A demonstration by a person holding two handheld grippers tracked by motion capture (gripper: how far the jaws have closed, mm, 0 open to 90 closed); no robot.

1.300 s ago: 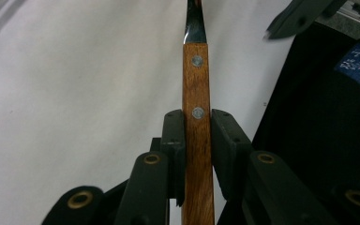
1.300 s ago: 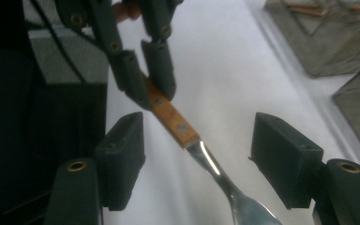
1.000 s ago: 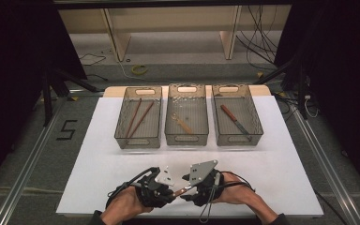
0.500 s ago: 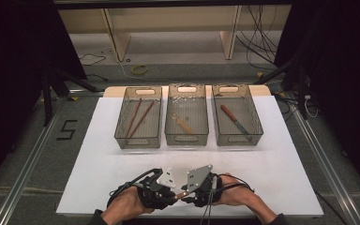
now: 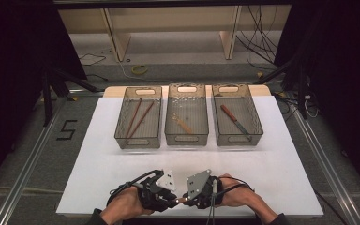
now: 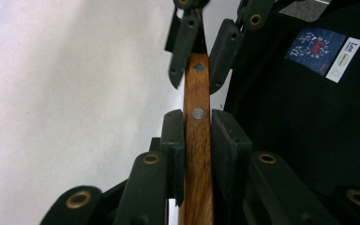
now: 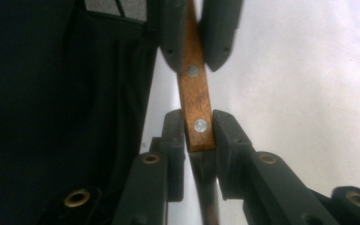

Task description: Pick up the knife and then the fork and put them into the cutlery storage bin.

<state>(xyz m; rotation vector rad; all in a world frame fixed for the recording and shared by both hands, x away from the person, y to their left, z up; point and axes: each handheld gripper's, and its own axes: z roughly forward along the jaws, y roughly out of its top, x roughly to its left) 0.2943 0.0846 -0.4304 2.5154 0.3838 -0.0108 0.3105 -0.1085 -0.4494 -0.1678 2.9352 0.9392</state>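
Presently, item 1: left tongs (image 6: pixel 197 140), clenched on a wooden handle (image 6: pixel 198 154) that runs up between their black jaws; 2 metal rivets show on the wood. Item 2: right tongs (image 7: pixel 198 133), likewise clenched on the same handle, gripping it at its squared end, with a darker, narrower part passing down behind the jaws. In each gripper view the opposite pair of jaws also pinches the handle farther up, so both tongs hold it at once, tip to tip.

Location: in the high view the left tongs (image 5: pixel 173 202) and right tongs (image 5: pixel 184 200) meet near the front edge of the white tabletop (image 5: pixel 281 178), the handle a small bright sliver between them, held just above the surface. Whether the piece is a knife or another utensil cannot be told.

Beyond, well apart: 3 clear bins in a row. Left bin (image 5: pixel 122 136) holds 2 brown chopsticks (image 5: pixel 137 118); middle bin (image 5: pixel 205 131) holds a pale wooden utensil (image 5: pixel 183 123); right bin (image 5: pixel 258 129) holds a red-handled knife (image 5: pixel 234 121).

Step in hand, by judgement: a handover between the tongs, both gripping. Next move calls for 1 pair to let go cleanly while the other stays firm, then a carry forward to the matching bin, probably the right one.
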